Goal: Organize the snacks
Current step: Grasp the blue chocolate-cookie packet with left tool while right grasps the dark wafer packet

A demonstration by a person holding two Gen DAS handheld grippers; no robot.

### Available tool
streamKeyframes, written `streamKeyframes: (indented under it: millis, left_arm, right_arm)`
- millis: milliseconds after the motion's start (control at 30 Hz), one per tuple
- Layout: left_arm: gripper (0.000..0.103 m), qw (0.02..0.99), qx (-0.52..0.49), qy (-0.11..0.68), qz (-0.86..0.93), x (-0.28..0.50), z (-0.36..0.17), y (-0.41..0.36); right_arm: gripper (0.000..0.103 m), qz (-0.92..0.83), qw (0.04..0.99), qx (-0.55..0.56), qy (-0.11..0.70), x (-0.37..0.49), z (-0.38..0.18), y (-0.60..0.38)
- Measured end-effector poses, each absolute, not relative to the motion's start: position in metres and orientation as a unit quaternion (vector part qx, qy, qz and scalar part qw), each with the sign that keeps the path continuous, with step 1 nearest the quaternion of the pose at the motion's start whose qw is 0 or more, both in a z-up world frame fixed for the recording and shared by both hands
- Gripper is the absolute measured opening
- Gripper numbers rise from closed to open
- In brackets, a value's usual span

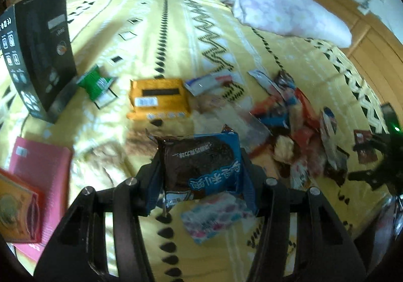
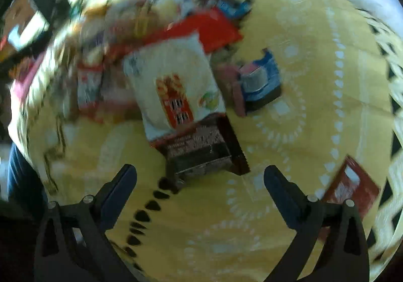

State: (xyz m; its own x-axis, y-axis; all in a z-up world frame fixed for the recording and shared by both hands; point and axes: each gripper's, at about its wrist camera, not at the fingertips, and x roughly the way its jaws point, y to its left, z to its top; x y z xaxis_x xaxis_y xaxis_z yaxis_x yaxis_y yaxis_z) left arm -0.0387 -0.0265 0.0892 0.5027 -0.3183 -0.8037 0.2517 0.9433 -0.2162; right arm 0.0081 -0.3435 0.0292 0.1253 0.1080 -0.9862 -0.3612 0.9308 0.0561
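Bedspread [image 1: 156, 30] first: a yellow quilted cover with black zigzags, dotted lines and pale squares fills nearly the whole left wrist view, and it's busy. The left gripper [image 1: 201, 168] is clamped on a blue-and-brown glossy snack packet [image 1: 199, 161], its fingers [image 1: 153, 181] pressing both edges, the packet lifted clear of the cover. Just below it lies a small white wrapper with pink and blue spots [image 1: 211, 216]. Further out there's an orange flat-topped box [image 1: 157, 99], a green crinkled packet [image 1: 97, 83] beside it, and a tall black upright carton [image 1: 41, 55] standing at the left. Down in the left corner, a pink flat box [image 1: 41, 168] with an orange box [image 1: 17, 206] on it. To the right, a jumbled heap of red, blue and clear snack wrappers [image 1: 297, 120]. At the far end, a pale pink floral pillow [image 1: 284, 9], a wooden headboard [image 1: 365, 37], and heaped clothes and boxes in the room beyond.

Over to the right wrist view, blurred: the right gripper [image 2: 200, 178] is spread wide with nothing between its fingers, pointing down over a dark brown printed packet [image 2: 201, 151]. A white pillow-shaped bag with a red label [image 2: 176, 88] overlaps that packet's far end, and a blue-and-pink small packet [image 2: 257, 80] sits just to the right.
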Motion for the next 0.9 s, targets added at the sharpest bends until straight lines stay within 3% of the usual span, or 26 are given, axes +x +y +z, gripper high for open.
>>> streamKeyframes:
  millis: [300, 367, 400, 500, 700, 900]
  left_arm:
    - [0.055, 0.862, -0.022, 0.474, -0.178, -0.053, 0.093, -0.039]
    - [0.055, 0.864, -0.017, 0.469, -0.181, -0.056, 0.097, -0.042]
    - [0.055, 0.866, -0.016, 0.465, -0.183, -0.058, 0.099, -0.043]
    - [0.055, 0.871, -0.012, 0.452, -0.193, -0.067, 0.110, -0.046]
    - [0.055, 0.889, -0.007, 0.415, -0.194, -0.085, 0.144, -0.036]
    - [0.055, 0.914, 0.001, 0.371, -0.167, -0.102, 0.180, -0.008]
  right_arm:
    - [0.100, 0.145, 0.702, -0.133, 0.684, 0.034, -0.028, -0.337]
    - [0.092, 0.137, 0.710, -0.119, 0.680, 0.032, -0.025, -0.342]
    - [0.075, 0.133, 0.716, -0.107, 0.677, 0.031, -0.018, -0.347]
    - [0.061, 0.121, 0.735, -0.084, 0.662, 0.021, 0.004, -0.358]
    - [0.057, 0.111, 0.786, -0.051, 0.607, -0.013, 0.061, -0.364]
    - [0.057, 0.099, 0.869, -0.003, 0.486, -0.056, 0.132, -0.338]
